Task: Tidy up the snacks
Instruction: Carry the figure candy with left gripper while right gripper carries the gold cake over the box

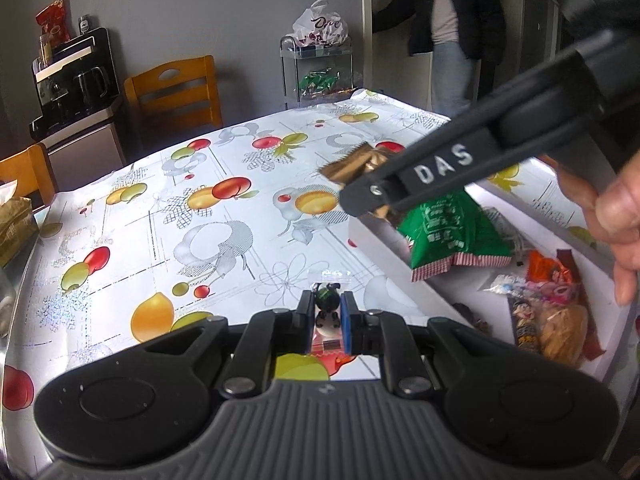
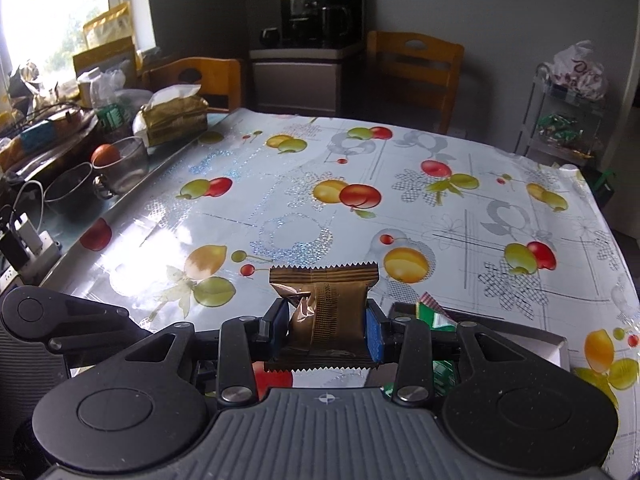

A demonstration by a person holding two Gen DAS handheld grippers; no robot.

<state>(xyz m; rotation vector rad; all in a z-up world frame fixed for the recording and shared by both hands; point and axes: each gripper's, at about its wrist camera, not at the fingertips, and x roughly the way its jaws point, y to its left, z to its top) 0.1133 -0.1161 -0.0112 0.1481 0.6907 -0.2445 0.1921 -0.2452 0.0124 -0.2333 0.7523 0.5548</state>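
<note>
- While both grippers hang over the fruit-print tablecloth (image 2: 280, 216), each has a snack in hand, so the sorting looks mid-way to me, not near done.
- White box (image 1: 372, 228) at the table's right side holds several packets already: a green packet (image 1: 448, 236) leaning on its rim, an orange wrapper (image 1: 548, 272), and a few more I can't identify.
- No loose snacks show on the open cloth; whether these two are going into the box or coming out, I cannot tell.
- Right gripper (image 2: 326, 326): jaws part-way open, blue pads pressed on the sides of a brown foil packet (image 2: 324, 300), which stands upright with its crimped ends above and below the jaws. Held clear of the table, near the box's corner.
- Left gripper (image 1: 327, 320): jaws nearly shut on a small clear candy wrapper (image 1: 329, 312) with a dark green and white printed figure, held above the cloth just left of the box.
- Both tools tilt downward toward the table; fingers (image 1: 624, 232) of the right hand wrap that gripper's handle.
- Onlooker's note: a person (image 1: 448, 20) stands in the far doorway.
</note>
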